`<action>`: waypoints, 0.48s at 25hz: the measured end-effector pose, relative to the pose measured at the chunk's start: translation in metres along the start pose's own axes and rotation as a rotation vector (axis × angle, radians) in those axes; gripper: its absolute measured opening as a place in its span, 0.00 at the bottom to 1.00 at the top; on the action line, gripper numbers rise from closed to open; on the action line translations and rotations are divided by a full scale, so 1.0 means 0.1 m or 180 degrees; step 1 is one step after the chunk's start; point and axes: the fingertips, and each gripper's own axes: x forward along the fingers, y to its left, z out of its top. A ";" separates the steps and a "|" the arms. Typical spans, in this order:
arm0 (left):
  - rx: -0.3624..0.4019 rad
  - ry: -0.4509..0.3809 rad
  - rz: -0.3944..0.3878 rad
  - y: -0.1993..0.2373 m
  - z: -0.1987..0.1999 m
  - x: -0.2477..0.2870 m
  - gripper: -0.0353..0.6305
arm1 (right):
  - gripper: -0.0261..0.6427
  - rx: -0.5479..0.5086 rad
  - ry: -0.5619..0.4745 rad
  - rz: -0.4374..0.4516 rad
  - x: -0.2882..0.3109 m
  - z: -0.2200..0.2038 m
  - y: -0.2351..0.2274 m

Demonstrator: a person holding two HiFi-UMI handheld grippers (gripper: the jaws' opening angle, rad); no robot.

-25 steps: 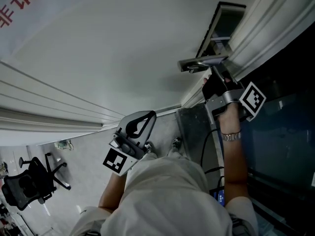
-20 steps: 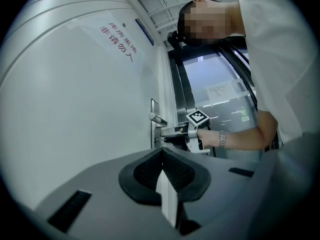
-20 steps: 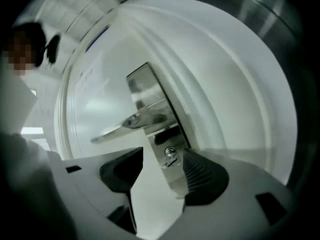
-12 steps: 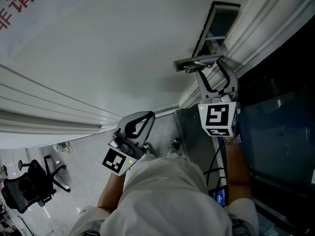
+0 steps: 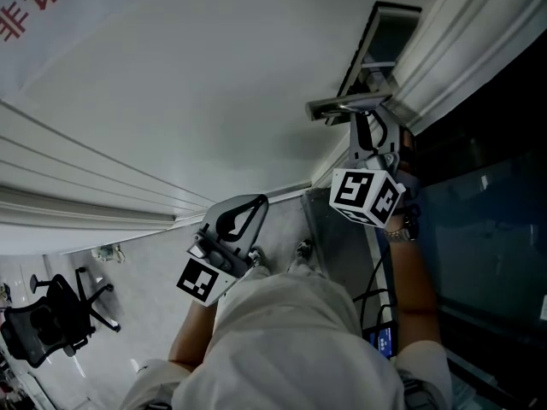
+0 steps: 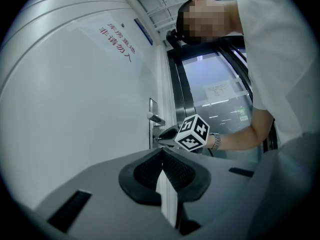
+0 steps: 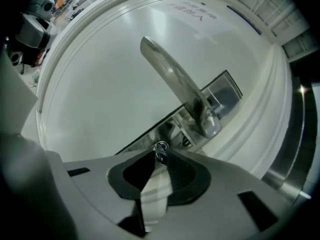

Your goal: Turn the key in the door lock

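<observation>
**As Jaws Close, Key Awaits Its Turn**

While the key (image 7: 160, 148) sits in the lock below the door handle (image 7: 175, 81), the right gripper (image 5: 373, 131) is closing its jaws around it, not yet clamped. The left gripper (image 6: 161, 154) hangs well apart, jaws together and empty. The turn apparently remains to be made.

The head view looks from above, steeply down along the white door (image 5: 214, 75), past the person's own torso to the floor (image 5: 128, 272). The door handle (image 5: 346, 105) is at its upper right. The left gripper view stands a little way back and looks roughly level along the door toward that same handle. The right gripper view sits very close, facing the lock plate (image 7: 172, 129), with the handle looming across the frame. All three views share the handle and the door.
</observation>
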 end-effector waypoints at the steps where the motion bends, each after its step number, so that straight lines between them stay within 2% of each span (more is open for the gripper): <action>1: 0.0000 0.0001 -0.0001 0.00 0.00 0.00 0.07 | 0.08 0.0104 -0.0003 -0.0002 0.01 -0.01 -0.01; 3: -0.0001 0.0012 -0.0001 -0.01 -0.01 0.00 0.07 | 0.06 0.0492 -0.0048 0.0072 0.01 -0.02 -0.03; 6: -0.0003 0.0013 0.0006 0.00 -0.02 -0.01 0.07 | 0.06 0.1295 -0.0154 0.0322 0.01 -0.01 -0.05; 12: -0.0001 0.0016 0.0007 0.01 -0.02 0.00 0.07 | 0.06 0.3189 -0.0347 0.0933 0.02 -0.05 -0.09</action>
